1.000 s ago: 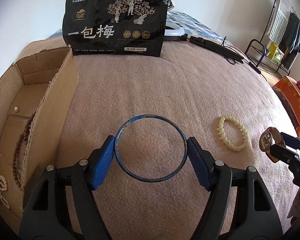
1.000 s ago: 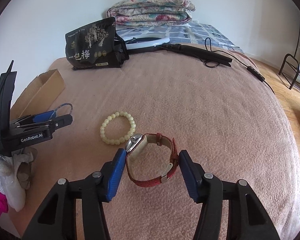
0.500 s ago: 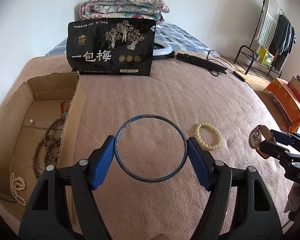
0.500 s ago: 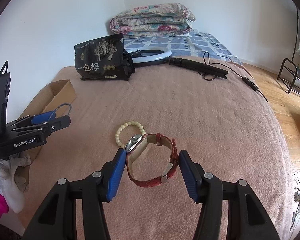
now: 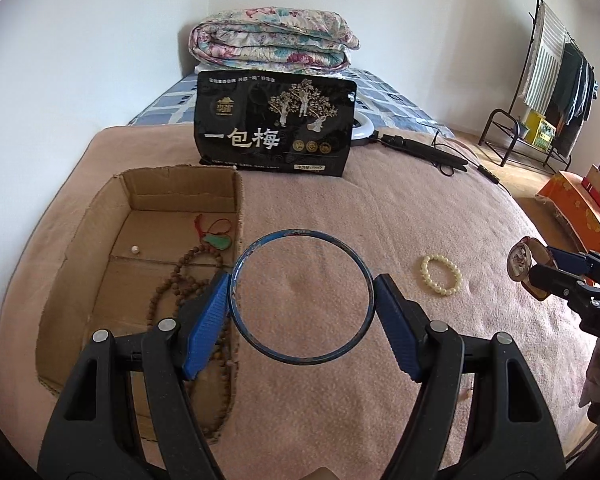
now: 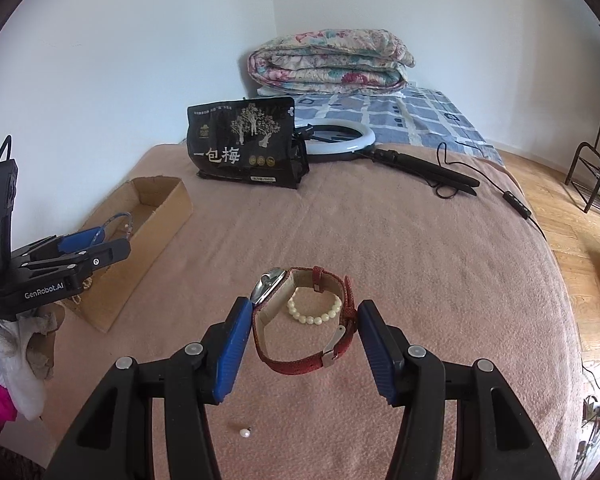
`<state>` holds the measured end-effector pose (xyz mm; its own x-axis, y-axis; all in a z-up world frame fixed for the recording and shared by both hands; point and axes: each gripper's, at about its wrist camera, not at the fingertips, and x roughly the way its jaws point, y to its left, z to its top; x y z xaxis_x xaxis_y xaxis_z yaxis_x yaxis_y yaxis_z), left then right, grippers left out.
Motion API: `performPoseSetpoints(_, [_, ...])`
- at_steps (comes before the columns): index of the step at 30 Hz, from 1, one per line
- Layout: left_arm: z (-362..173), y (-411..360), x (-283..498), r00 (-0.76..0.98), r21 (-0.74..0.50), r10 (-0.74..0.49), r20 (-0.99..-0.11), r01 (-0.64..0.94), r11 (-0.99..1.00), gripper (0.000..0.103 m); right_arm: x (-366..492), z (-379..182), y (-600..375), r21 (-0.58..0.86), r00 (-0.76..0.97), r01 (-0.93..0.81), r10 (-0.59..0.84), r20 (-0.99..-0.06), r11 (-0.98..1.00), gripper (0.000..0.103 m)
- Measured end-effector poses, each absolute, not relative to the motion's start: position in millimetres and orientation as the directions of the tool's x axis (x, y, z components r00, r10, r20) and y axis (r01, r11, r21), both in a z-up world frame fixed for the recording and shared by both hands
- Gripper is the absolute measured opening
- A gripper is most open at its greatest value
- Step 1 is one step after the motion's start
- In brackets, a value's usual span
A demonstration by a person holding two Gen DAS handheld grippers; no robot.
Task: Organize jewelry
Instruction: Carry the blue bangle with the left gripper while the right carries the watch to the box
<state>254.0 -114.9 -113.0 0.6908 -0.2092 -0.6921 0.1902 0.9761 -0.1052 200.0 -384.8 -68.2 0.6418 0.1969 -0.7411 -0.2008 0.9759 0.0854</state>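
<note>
My left gripper (image 5: pixel 302 300) is shut on a thin blue bangle (image 5: pixel 240 276) and holds it above the pink blanket, at the right wall of an open cardboard box (image 5: pixel 180 190). The box holds a brown bead necklace (image 5: pixel 188 276), a green pendant (image 5: pixel 219 242) and a small pearl (image 5: pixel 134 249). My right gripper (image 6: pixel 300 322) is shut on a red-strapped watch (image 6: pixel 300 364), raised over the blanket. A cream bead bracelet (image 6: pixel 312 316) lies on the blanket below the watch; it also shows in the left wrist view (image 5: pixel 441 275). The left gripper also shows in the right wrist view (image 6: pixel 96 246).
A black snack bag (image 5: pixel 276 128) stands behind the box. A ring light (image 6: pixel 340 140) with its cable lies at the back, a folded quilt (image 6: pixel 328 62) beyond. A loose pearl (image 6: pixel 245 433) lies on the blanket near my right gripper. Wooden floor lies to the right.
Both grippers have risen and drawn back with their loads. The left gripper's view has swung left, so the box interior shows more. The cream bracelet now sits under the watch.
</note>
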Motion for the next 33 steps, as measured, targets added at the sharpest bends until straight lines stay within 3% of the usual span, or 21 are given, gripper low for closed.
performPoseSetpoints(19, [-111.5,-6.5,235.6,0.717,-0.084,-0.112,-0.688,0.075,0.994,0.074,224.2,-56.3,-282.6,0.117,0.623,-0.324,0.305,-0.721,0.939,0.057])
performPoseSetpoints(33, [-121.4,25.5,233.4,0.716,-0.083,-0.092,-0.692,0.048,0.995,0.074,258.8,-66.9,-208.9,0.167,0.576,-0.402,0.39,-0.719,0.9,0.057])
